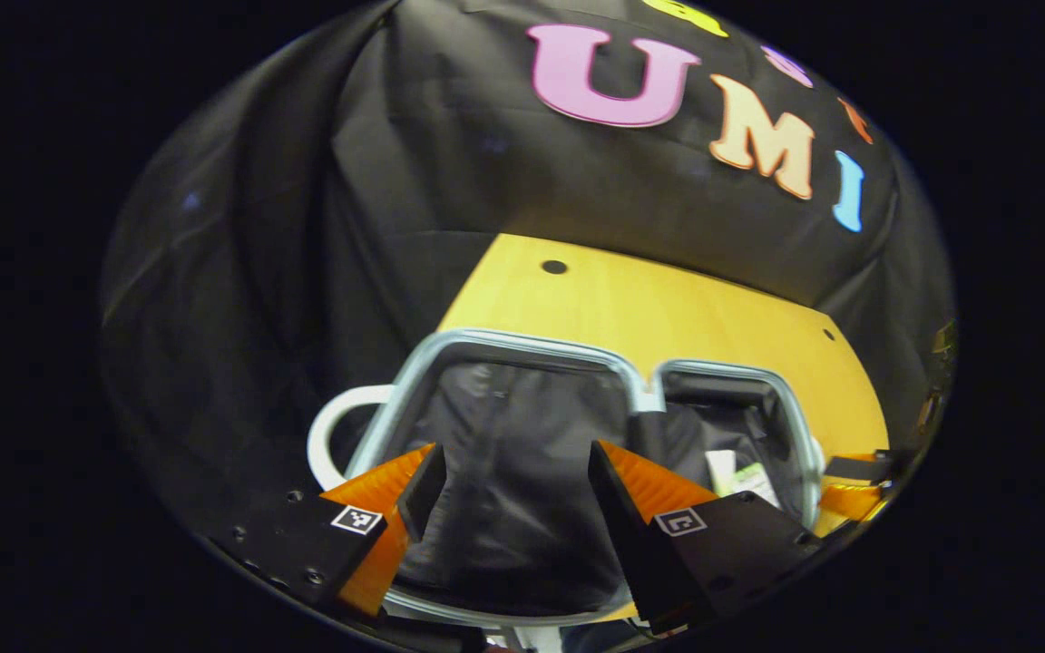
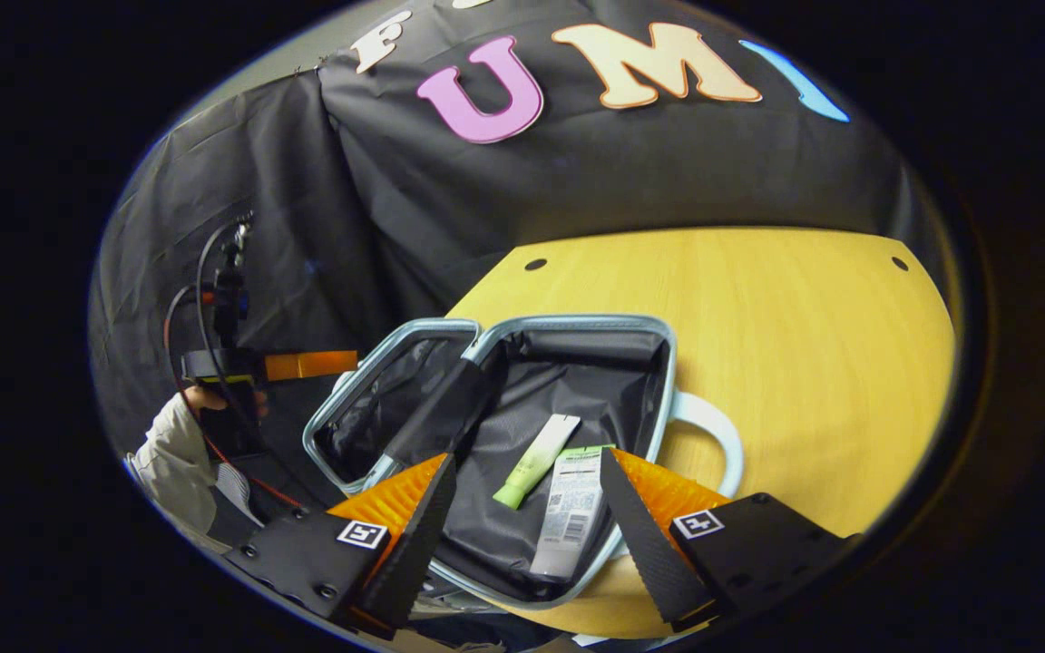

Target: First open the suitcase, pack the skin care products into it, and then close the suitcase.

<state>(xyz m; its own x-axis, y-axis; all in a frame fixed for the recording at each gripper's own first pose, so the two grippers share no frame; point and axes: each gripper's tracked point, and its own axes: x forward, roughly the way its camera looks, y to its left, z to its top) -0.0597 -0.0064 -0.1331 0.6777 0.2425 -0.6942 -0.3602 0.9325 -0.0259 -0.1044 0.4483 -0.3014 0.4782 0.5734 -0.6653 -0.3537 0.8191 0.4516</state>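
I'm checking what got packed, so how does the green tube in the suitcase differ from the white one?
The slim green-to-white tube is narrower and shorter than the wide white tube with a printed label. The green one lies slanted; the white one lies nearly straight, nearer the right gripper. Both lie flat on the black lining of the open pale-blue suitcase.
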